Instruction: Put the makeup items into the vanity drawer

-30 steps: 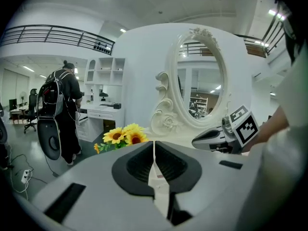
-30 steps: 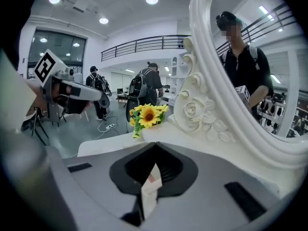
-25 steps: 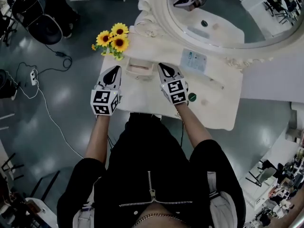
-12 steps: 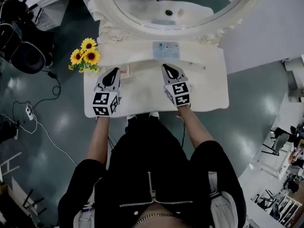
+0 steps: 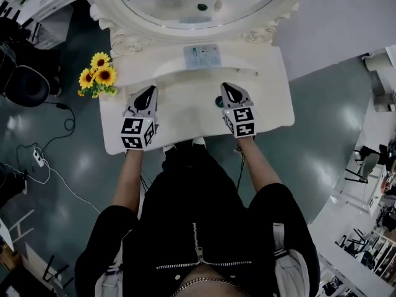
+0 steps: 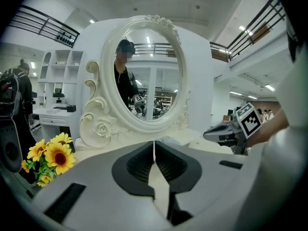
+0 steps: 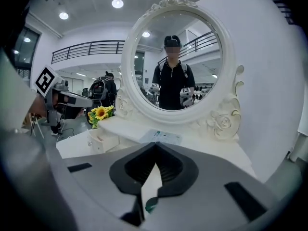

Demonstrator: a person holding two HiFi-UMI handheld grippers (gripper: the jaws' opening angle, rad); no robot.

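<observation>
Left gripper (image 5: 147, 91): jaws pressed together, nothing between them, over the left part of the vanity table (image 5: 272, 104). Right gripper (image 5: 229, 89): jaws pressed together, empty, over the right part. A small green round item (image 5: 218, 102) lies on the table just beside the right gripper. A flat packet (image 5: 201, 55) lies near the base of the mirror (image 5: 179, 11). Sunflowers (image 5: 96, 74) stand at the left edge.
</observation>
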